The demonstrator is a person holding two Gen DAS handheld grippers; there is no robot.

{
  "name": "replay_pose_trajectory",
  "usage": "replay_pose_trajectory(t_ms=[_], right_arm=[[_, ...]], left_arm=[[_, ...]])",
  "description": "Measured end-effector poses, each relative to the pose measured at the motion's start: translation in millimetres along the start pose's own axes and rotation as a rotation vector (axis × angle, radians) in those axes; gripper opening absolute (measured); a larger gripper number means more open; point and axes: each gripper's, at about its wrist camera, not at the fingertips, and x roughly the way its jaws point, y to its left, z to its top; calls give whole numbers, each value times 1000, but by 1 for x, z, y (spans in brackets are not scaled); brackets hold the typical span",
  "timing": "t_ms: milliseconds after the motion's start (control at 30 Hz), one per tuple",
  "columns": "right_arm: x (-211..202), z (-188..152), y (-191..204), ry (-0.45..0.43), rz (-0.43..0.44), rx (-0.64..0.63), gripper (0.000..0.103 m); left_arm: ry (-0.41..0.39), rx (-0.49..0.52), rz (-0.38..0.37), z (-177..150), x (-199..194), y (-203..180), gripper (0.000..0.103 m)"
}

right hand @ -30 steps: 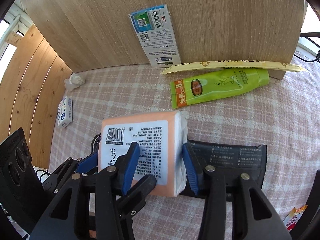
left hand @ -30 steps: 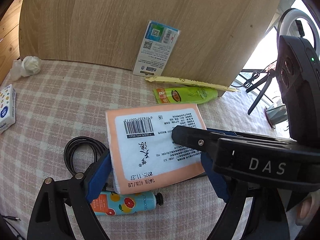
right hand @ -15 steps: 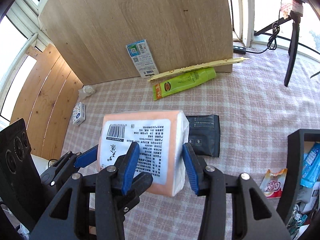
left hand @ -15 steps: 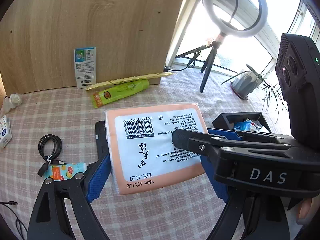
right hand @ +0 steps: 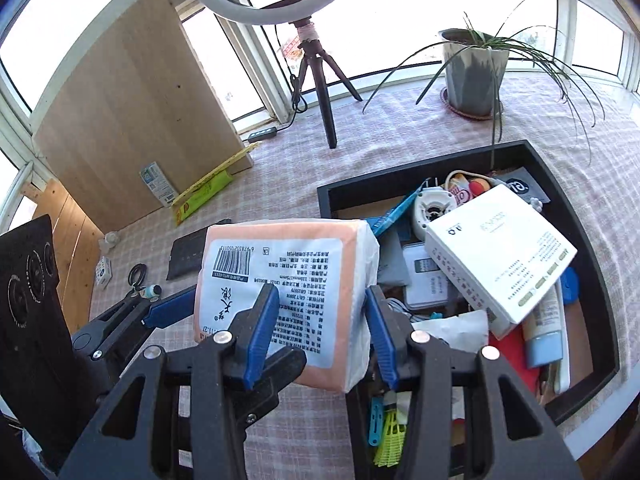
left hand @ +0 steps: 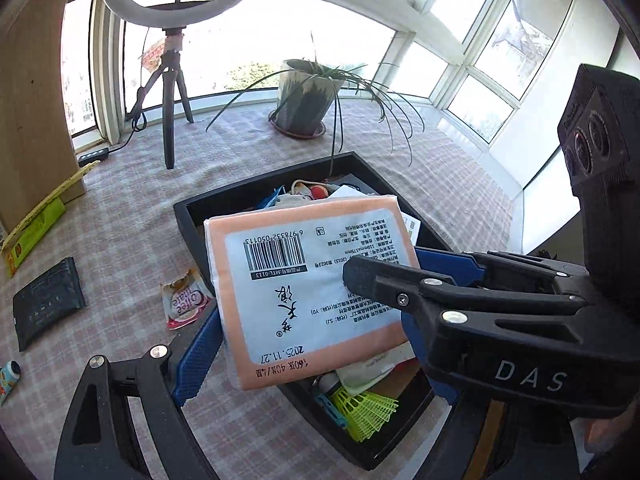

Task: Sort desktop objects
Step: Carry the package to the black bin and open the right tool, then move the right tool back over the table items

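With the tissue pack [left hand: 308, 292] up in the air and hanging over the near-left corner of the black tray [right hand: 592, 268], the step in hand looks like the carry-and-drop part of the sort. Both grippers share the load: the left hand-held gripper [left hand: 312, 320] has its blue pads on the pack's two long sides, and the right hand-held gripper [right hand: 320, 328] pinches one end of it, jaws partly closed with the pack squeezed between them.

Next move, probably: get the pack fully over the tray, find a gap, lower it and let go with both together. That's the tricky bit, since the tray is already stuffed. A big white box [right hand: 500, 264] lies tilted across the pile, with a lotion tube [right hand: 544, 332], a yellow shuttlecock [left hand: 364, 408] and other bits underneath.

The pack itself is a soft, peach-bordered plastic wrap with a white label, barcode and printed date, tissues showing white at the side. It dents a little under the pads, so it should squash in okay.

Other stuff is left on the checked worktop [left hand: 120, 216]: a coffee sachet [left hand: 184, 300] and a dark pouch [left hand: 48, 304].
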Motion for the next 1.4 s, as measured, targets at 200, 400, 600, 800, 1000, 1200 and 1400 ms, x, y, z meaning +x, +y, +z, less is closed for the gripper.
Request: replay_pose_trajectory(t_ms=[200,400,600,800,1000,1200,1400], right_arm=[[-39,-9,-82,-21,-89,87,44],[-62,-16,-139,-28,-158,150,44],[-76,-12,-155,-70,-244,145,51],[-74,-5,-136,-84,-208,124,51],[-54,2,-94,-72,-133,55,52],[-28,9,-39,-30,-15,-38,52],[4,10,22,23,35,-160,52]], left_arm=[[35,89,-83,7,26,-75,84],[74,166,-75,10,48,-117,81],[45,157,-20,13,43,-103,81],[21,110,50,9,24,-65,81],[8,66,133,0,-3,-8,81],[4,-33,257,-16,-34,76,81],[-7,-193,375,-41,-72,166,80]])
